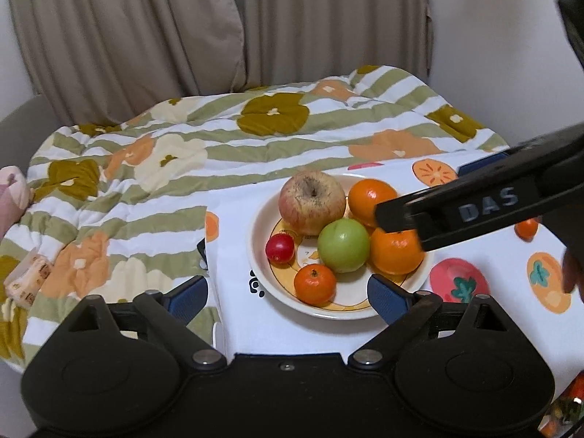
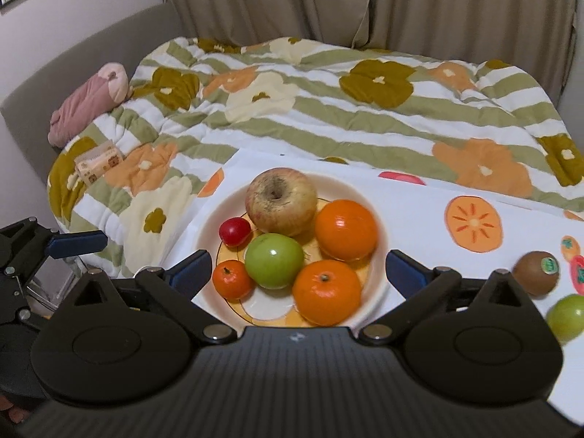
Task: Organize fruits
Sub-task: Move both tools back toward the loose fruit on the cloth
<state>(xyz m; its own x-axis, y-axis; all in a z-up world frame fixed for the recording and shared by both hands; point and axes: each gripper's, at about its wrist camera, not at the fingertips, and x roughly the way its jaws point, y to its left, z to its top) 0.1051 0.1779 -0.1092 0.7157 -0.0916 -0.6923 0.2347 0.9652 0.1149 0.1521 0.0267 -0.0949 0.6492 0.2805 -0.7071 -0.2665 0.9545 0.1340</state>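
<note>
A cream plate [image 1: 262, 284] [image 2: 210, 219] holds a large reddish apple [image 1: 312, 202] [image 2: 281, 200], a green apple [image 1: 343, 245] [image 2: 273, 261], two oranges [image 1: 368, 195] [image 2: 346, 229], a small mandarin [image 1: 314, 284] [image 2: 231, 279] and a small red fruit [image 1: 280, 249] [image 2: 234, 231]. My left gripper [image 1: 288, 294] is open and empty at the plate's near rim. My right gripper [image 2: 297, 268] is open and empty above the plate's near side; in the left wrist view its finger [image 1: 474, 208] hangs over the nearer orange [image 1: 396, 253] [image 2: 326, 292].
A kiwi [image 2: 536, 273] and a second green fruit [image 2: 565, 315] lie right of the plate on the fruit-print cloth [image 2: 419, 211]. A small orange fruit [image 1: 527, 228] lies at right. A floral quilt [image 1: 146, 168], a pink cushion [image 2: 87, 104] and curtains are behind.
</note>
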